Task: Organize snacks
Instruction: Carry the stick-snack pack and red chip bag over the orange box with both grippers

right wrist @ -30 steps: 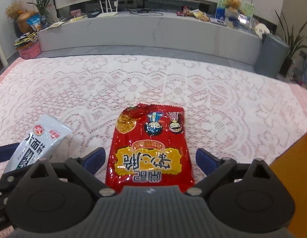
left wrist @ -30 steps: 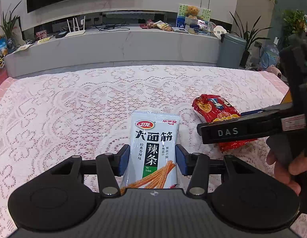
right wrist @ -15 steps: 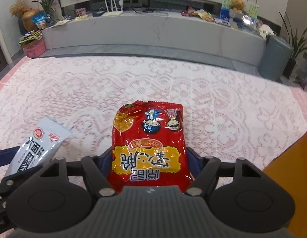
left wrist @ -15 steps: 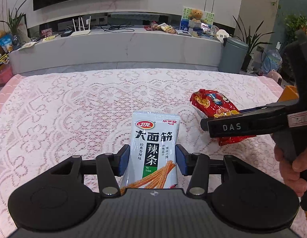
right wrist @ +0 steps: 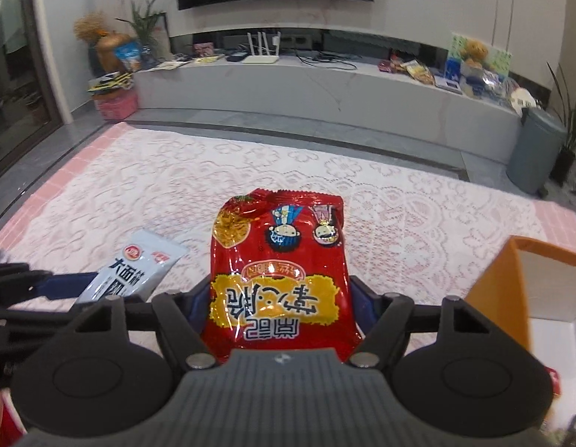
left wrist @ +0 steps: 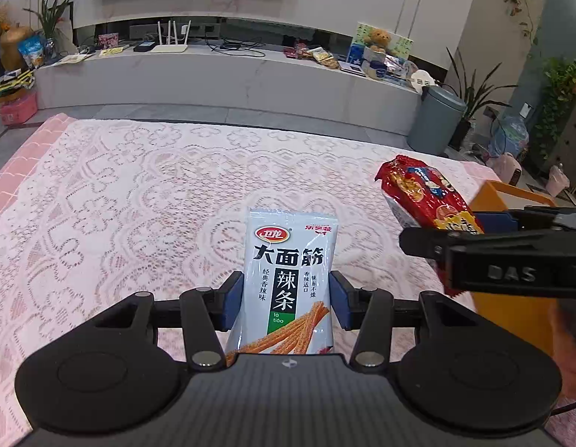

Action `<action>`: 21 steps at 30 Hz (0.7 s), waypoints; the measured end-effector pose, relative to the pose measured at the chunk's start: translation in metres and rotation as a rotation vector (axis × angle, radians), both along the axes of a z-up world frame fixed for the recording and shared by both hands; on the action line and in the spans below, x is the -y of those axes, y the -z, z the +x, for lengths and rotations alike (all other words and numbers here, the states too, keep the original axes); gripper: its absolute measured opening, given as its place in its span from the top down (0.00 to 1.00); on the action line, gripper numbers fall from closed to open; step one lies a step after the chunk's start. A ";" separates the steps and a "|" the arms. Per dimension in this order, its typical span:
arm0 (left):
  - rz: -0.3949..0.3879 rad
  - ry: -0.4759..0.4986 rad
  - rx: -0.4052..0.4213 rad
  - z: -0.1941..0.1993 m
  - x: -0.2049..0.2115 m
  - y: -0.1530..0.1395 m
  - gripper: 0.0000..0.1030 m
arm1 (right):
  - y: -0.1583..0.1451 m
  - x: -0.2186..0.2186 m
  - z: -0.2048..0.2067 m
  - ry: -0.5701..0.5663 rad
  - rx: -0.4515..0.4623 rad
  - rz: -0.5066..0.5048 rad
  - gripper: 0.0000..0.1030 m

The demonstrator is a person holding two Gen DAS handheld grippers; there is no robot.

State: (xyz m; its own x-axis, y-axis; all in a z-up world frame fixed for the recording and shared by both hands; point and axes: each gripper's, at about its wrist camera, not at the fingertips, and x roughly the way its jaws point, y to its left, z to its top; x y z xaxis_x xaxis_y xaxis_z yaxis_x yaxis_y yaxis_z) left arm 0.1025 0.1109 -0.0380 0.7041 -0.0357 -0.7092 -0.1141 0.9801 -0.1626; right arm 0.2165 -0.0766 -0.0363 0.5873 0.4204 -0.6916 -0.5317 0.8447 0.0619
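My left gripper (left wrist: 286, 300) is shut on a white spicy-strip snack pack (left wrist: 289, 272) and holds it up above the lace-covered table (left wrist: 120, 193). My right gripper (right wrist: 278, 301) is shut on a red snack bag (right wrist: 278, 260) and holds it lifted off the table. The red bag also shows at the right of the left wrist view (left wrist: 425, 201), with the right gripper's arm across it. The white pack also shows at the left of the right wrist view (right wrist: 135, 270). An orange box (right wrist: 511, 287) with a pale inside stands at the right.
The orange box also shows behind the right gripper in the left wrist view (left wrist: 511, 201). Beyond the table's far edge are a long grey TV bench (left wrist: 213, 78), a grey bin (left wrist: 436, 119) and potted plants. A pink cloth border (right wrist: 64, 178) runs along the table's left edge.
The right gripper closed on the red bag and lifted it off the table. The left gripper rose with the white pack. Both views now sit higher above the table.
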 end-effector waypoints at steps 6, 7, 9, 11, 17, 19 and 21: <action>0.003 0.046 0.032 -0.013 0.024 -0.028 0.46 | -0.027 0.041 -0.036 -0.048 0.006 0.030 0.31; -0.003 0.058 0.036 -0.013 0.029 -0.033 0.46 | -0.031 0.047 -0.039 -0.048 0.011 0.024 0.31; -0.019 0.083 0.042 -0.012 0.040 -0.040 0.46 | -0.038 0.063 -0.046 -0.047 0.024 0.009 0.31; -0.027 0.116 0.049 -0.008 0.054 -0.046 0.46 | -0.045 0.080 -0.051 -0.039 0.034 -0.001 0.31; -0.061 0.219 0.063 0.010 0.101 -0.059 0.46 | -0.058 0.133 -0.055 0.010 0.048 -0.009 0.31; -0.075 0.252 0.062 0.018 0.116 -0.062 0.46 | -0.059 0.150 -0.054 0.031 0.056 -0.027 0.31; -0.076 0.293 0.062 0.028 0.134 -0.066 0.46 | -0.058 0.165 -0.051 0.052 0.061 -0.050 0.31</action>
State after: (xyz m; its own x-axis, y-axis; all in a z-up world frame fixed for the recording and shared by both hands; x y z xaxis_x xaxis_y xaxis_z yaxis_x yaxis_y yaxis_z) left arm 0.1306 -0.0229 0.0277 0.6980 -0.2955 -0.6522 0.1844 0.9544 -0.2349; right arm 0.1658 -0.2413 0.0219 0.6491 0.3539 -0.6734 -0.4885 0.8725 -0.0124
